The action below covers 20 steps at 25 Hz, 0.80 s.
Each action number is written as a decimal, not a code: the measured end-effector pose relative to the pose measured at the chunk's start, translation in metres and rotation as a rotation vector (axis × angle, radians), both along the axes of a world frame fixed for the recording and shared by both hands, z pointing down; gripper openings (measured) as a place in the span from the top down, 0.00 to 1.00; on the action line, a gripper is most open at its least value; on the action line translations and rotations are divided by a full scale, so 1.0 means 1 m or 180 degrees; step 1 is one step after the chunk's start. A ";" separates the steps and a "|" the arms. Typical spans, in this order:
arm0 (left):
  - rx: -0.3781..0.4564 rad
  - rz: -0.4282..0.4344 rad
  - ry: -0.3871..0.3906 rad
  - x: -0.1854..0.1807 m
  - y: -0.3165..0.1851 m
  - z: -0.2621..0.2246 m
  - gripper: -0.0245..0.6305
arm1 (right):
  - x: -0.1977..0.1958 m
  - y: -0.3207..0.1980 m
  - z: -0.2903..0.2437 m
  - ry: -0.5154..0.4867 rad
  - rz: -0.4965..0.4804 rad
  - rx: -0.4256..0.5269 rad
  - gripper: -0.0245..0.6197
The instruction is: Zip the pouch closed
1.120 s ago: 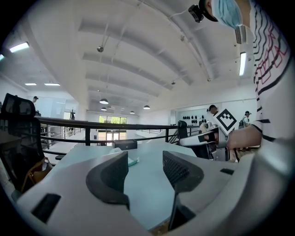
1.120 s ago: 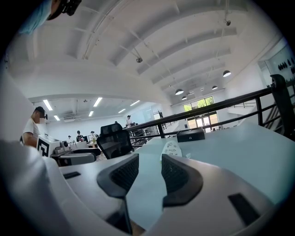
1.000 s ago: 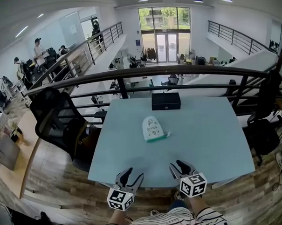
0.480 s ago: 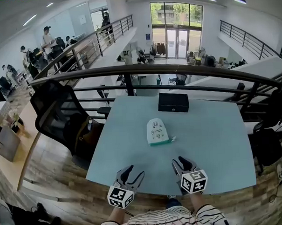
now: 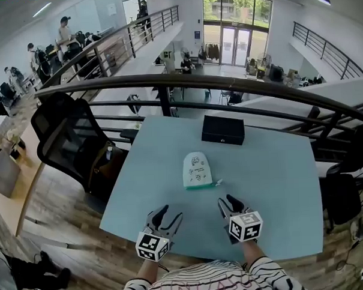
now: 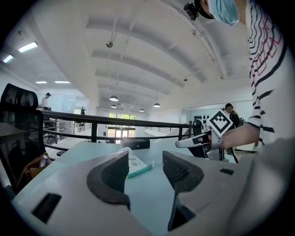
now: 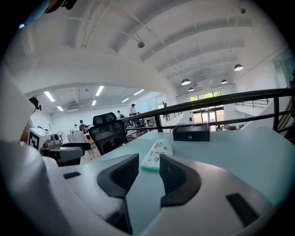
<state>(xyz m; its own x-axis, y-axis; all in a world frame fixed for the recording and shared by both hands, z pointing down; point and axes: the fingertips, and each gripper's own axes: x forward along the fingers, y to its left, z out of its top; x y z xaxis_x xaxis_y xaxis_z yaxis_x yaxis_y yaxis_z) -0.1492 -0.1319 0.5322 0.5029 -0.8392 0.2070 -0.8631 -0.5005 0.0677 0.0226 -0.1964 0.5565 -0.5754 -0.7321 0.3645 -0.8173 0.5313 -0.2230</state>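
A: What is the pouch like?

B: A flat white fabric pouch [image 5: 196,169] with a rounded far end, small printed drawings on top and a teal band along its near edge. A small tab sticks out at the right end of that band. It lies flat near the middle of the smooth pale blue-green table [image 5: 279,173].

A: And what lies beyond it?

B: A low rectangular black box [image 5: 222,129] sits near the far edge, well apart from the pouch. A black mesh office chair [image 5: 67,140] stands off the table's left side, and a dark metal railing [image 5: 167,85] runs behind.

A: Where are the grippers?

B: Both hover over the near edge. The left gripper [image 5: 171,214] is on the near left and the right gripper [image 5: 228,200] on the near right, each with dark ribbed pads [image 7: 123,174] on grey moulded jaws.

A: Are the jaws holding anything?

B: No. Both pairs stand apart with only bare table between them. In each gripper view the pouch shows through the gap, farther out on the table and touching neither jaw
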 end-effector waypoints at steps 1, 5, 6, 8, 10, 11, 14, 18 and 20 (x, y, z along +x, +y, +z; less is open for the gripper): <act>-0.0010 -0.0011 0.0002 0.002 -0.004 0.002 0.63 | 0.001 -0.007 0.002 0.0012 -0.0018 -0.0005 0.73; -0.0076 -0.0053 0.0008 0.009 -0.019 0.011 0.63 | 0.005 -0.031 0.011 0.0060 -0.0084 -0.0033 0.73; -0.0098 -0.0066 0.0008 0.011 -0.022 0.014 0.63 | 0.007 -0.037 0.015 0.0075 -0.0099 -0.0049 0.73; -0.0137 -0.0093 0.0003 0.014 -0.028 0.019 0.63 | 0.011 -0.048 0.023 0.0107 -0.0121 -0.0092 0.73; -0.0181 -0.0117 -0.0003 0.016 -0.033 0.024 0.63 | 0.013 -0.057 0.033 0.0138 -0.0144 -0.0143 0.73; -0.0211 -0.0125 -0.0005 0.016 -0.035 0.028 0.63 | 0.014 -0.061 0.038 0.0158 -0.0157 -0.0168 0.73; -0.0302 -0.0133 -0.0019 0.018 -0.039 0.036 0.63 | 0.016 -0.073 0.054 0.0231 -0.0204 -0.0241 0.73; -0.0406 -0.0135 -0.0044 0.021 -0.043 0.048 0.63 | 0.023 -0.093 0.079 0.0381 -0.0263 -0.0300 0.73; -0.0453 -0.0141 -0.0054 0.022 -0.045 0.053 0.63 | 0.027 -0.103 0.092 0.0477 -0.0278 -0.0345 0.73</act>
<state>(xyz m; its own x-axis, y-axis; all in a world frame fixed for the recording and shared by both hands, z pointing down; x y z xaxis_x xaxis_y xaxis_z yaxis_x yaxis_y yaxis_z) -0.1271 -0.1767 0.5854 0.4615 -0.8220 0.3336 -0.8857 -0.4483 0.1206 0.0497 -0.2991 0.6487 -0.5683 -0.6337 0.5249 -0.7976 0.5811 -0.1620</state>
